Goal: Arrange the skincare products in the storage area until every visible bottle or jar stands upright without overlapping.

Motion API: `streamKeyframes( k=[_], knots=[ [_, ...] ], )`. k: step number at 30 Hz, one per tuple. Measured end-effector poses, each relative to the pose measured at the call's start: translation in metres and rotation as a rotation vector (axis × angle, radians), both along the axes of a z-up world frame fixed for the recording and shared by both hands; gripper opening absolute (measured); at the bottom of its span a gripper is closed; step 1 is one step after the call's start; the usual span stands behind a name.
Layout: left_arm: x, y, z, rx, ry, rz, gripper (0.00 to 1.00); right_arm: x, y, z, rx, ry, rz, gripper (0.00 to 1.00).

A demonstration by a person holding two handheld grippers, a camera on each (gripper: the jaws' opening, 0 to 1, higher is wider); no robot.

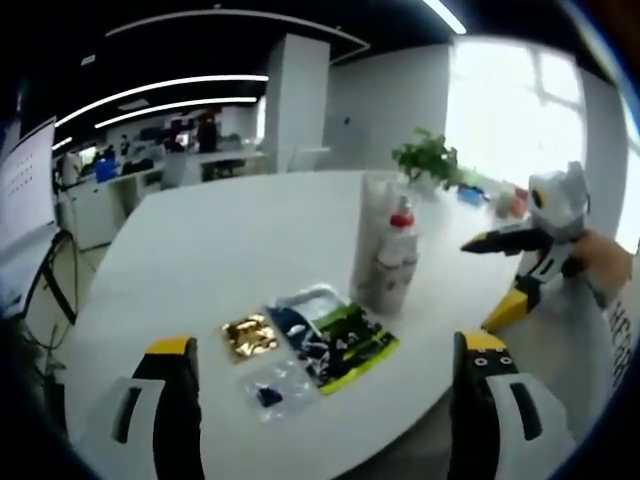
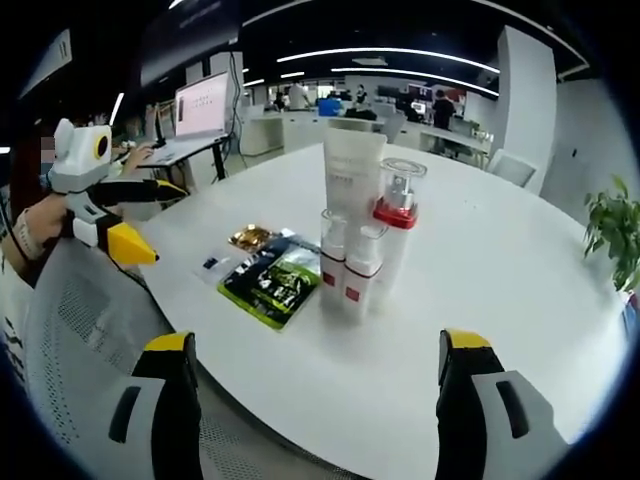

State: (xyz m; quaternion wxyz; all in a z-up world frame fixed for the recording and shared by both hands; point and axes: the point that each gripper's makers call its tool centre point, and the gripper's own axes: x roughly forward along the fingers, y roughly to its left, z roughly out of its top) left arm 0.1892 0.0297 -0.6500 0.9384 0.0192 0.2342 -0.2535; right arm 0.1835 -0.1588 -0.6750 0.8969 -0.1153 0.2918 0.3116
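- Left gripper view: the left gripper point(image 1: 325, 385), black-jawed with yellow tips, rises from the bottom edge with its jaws spread wide and nothing between them.
- Ahead of it, on the round white table point(image 1: 220, 250), lies a row of flat sachets: a gold foil sachet point(image 1: 249, 335), a black-and-green printed sachet point(image 1: 335, 340) and a small clear packet with a blue spot point(image 1: 268, 390), all lying flat and just beyond the jaw tips, well clear of them.
- Farther on and a little to the right stands the cluster of skincare products point(image 1: 388, 250): a tall white tube and clear bottles with red collars, upright and pressed close together (how many bottles there are I cannot tell from here).
- The right gripper point(image 1: 490, 285) comes in from the right, held by a hand point(image 1: 600, 258), its yellow-tipped jaws apart and empty, off the table's edge and beside the cluster without touching it.
- A green potted plant point(image 1: 428, 158) stands at the far side of the table.
- Right gripper view: the right gripper's own jaws stand wide at the bottom, empty, near the table's rim.
- The cluster sits upright ahead: a tall white squeeze tube point(image 2: 352, 175), a clear pump bottle with a red collar point(image 2: 397, 225) and two small clear bottles with red labels point(image 2: 348, 270) in front, touching one another.
- The sachets lie flat to their left (the black-and-green one nearest the bottles).
- The left gripper shows at far left, jaws parted, away from the products.
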Motion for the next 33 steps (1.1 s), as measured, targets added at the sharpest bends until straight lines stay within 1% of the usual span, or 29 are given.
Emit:
streamKeyframes(
  k=[14,33],
  knots=[
    [-0.005,-0.011,0.003,0.009,-0.001,-0.006,0.99,-0.002,0.003,0.0,-0.005,0.002,0.016,1.0],
    [-0.006,-0.013,0.002,0.022,0.008,-0.021,0.99,-0.005,0.005,-0.002,-0.009,0.008,0.033,0.99]
  ],
)
